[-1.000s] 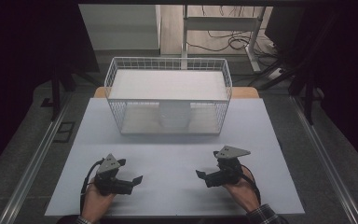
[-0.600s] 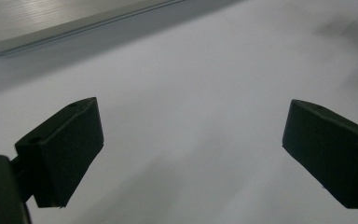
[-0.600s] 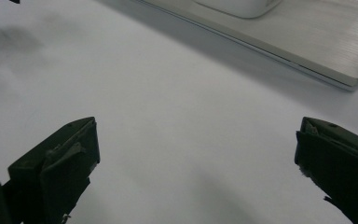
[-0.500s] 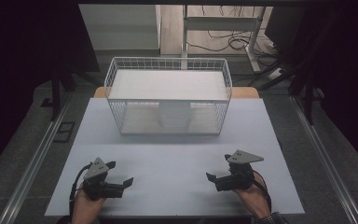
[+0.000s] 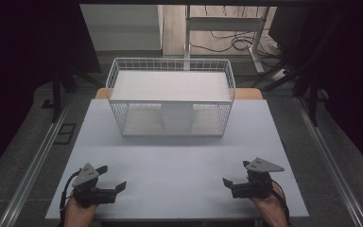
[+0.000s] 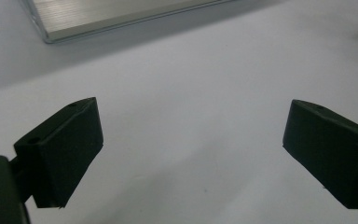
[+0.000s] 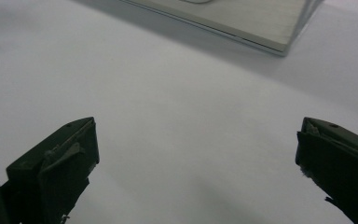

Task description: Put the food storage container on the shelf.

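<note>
The left hand-held gripper [image 5: 116, 188] and right hand-held gripper [image 5: 227, 183] rest wide open and empty near the front edge of the pale grey tabletop [image 5: 179, 165], well apart from the white wire basket [image 5: 118, 85] at its far side.

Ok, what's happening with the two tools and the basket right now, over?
Left tool open, empty, near table edge. Right tool open, empty, same. Wire basket at far side, untouched, white cup inside. Nothing lies between.
</note>
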Available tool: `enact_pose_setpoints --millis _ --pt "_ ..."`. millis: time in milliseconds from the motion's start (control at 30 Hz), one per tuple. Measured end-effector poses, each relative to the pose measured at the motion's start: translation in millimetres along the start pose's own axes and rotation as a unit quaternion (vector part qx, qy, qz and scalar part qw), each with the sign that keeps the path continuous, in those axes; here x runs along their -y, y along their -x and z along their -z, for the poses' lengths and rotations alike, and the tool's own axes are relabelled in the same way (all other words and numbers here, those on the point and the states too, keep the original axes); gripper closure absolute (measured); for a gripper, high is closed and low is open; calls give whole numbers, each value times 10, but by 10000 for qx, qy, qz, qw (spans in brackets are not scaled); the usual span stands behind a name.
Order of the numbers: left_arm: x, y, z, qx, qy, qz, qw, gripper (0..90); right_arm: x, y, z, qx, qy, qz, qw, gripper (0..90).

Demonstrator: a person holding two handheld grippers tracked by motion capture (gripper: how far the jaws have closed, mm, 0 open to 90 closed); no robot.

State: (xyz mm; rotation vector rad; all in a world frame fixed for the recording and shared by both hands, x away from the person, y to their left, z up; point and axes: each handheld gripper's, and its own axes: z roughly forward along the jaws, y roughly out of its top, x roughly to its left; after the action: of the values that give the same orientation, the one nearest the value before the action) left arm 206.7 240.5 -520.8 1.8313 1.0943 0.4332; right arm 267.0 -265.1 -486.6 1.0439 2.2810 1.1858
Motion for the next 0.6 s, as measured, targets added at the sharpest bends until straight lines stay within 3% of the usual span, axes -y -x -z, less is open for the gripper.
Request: enact_pose_setpoints --millis 300,600 --pt "58 -38 115 -13 141 102 9998 24 174 117 218 263 14 -289 9992 0" --pt "117 -71 167 -71 68 198 9998 18 335 197 361 419 -68 -475 9980 0"
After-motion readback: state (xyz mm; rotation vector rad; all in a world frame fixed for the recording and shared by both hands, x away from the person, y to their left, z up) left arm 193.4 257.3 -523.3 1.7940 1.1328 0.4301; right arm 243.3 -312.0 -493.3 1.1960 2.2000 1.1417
